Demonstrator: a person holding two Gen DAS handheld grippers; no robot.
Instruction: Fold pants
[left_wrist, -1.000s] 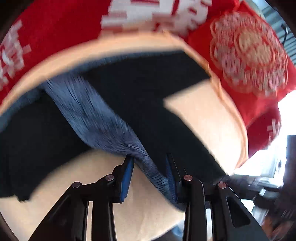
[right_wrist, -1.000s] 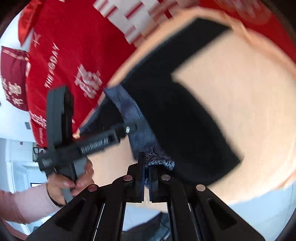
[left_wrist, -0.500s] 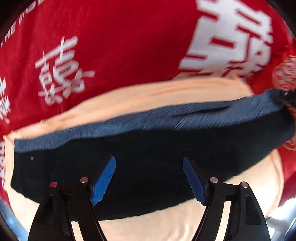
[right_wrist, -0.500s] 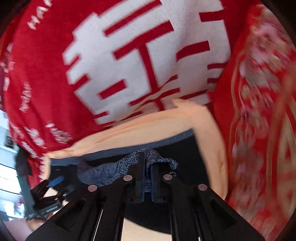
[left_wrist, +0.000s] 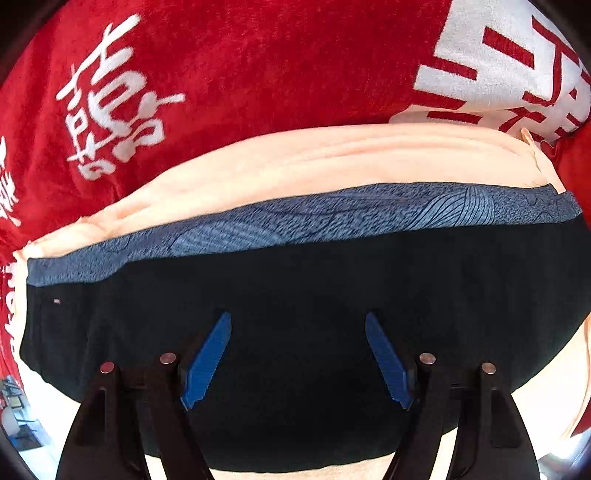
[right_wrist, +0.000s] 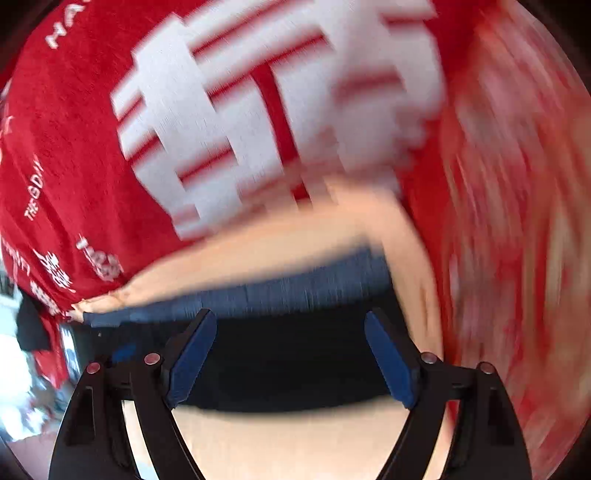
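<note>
The black pants (left_wrist: 295, 295) lie flat and folded on a peach cloth (left_wrist: 314, 166), with their blue patterned waistband (left_wrist: 332, 218) along the far edge. My left gripper (left_wrist: 297, 321) is open and empty just above the black fabric. In the blurred right wrist view the same pants (right_wrist: 288, 362) and waistband (right_wrist: 295, 288) lie near the cloth's right end. My right gripper (right_wrist: 290, 321) is open and empty above them.
A red blanket with white characters (left_wrist: 221, 74) covers the surface behind the peach cloth and also fills the right wrist view (right_wrist: 240, 110). A red patterned cushion (right_wrist: 517, 221) is blurred at the right. Room clutter shows at the lower left (right_wrist: 26, 369).
Both grippers have let go of the waistband and opened. The pants, held up and draped a second ago, now lie flat with the waistband along the far edge.
</note>
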